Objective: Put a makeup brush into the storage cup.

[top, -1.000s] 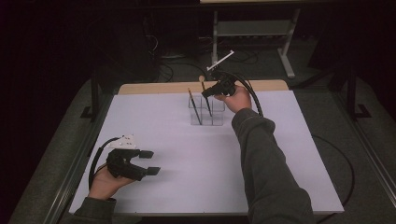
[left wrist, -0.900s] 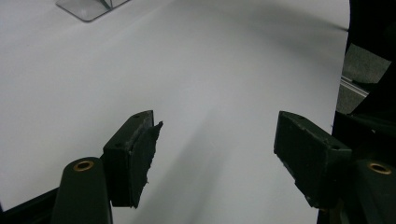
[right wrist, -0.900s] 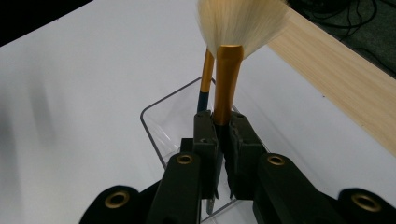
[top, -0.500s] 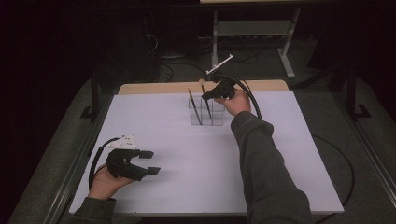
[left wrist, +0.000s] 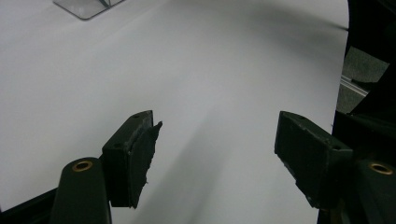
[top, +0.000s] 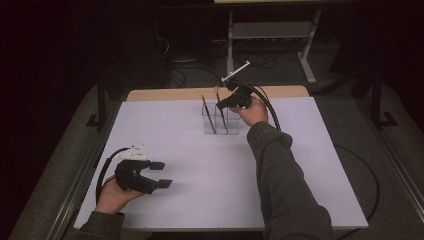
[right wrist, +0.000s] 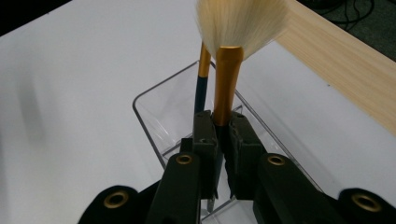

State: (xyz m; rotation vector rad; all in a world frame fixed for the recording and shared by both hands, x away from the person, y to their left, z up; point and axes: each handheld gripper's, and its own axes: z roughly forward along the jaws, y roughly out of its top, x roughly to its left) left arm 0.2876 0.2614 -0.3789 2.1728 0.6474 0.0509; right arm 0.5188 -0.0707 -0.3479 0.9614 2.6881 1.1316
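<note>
My right gripper (top: 221, 105) (right wrist: 222, 125) is shut on the handle of a makeup brush (right wrist: 227, 70) that has a gold ferrule and a cream bristle fan. It holds the brush upright in a clear compartmented holder (top: 221, 124) (right wrist: 154, 122) at the back middle of the white table. A second brush (right wrist: 201, 79) with a gold and dark handle stands in the same holder just behind it; a thin dark brush (top: 208, 114) leans in the holder's left part. My left gripper (top: 162, 174) (left wrist: 215, 135) rests low at the front left, open, with bare table between its pads.
The white table top (top: 200, 165) has a wooden strip (top: 165, 94) along its far edge. The holder's corner (left wrist: 86, 5) shows far ahead of the left gripper. Metal stand legs and cables (top: 270, 35) lie on the dark floor behind the table.
</note>
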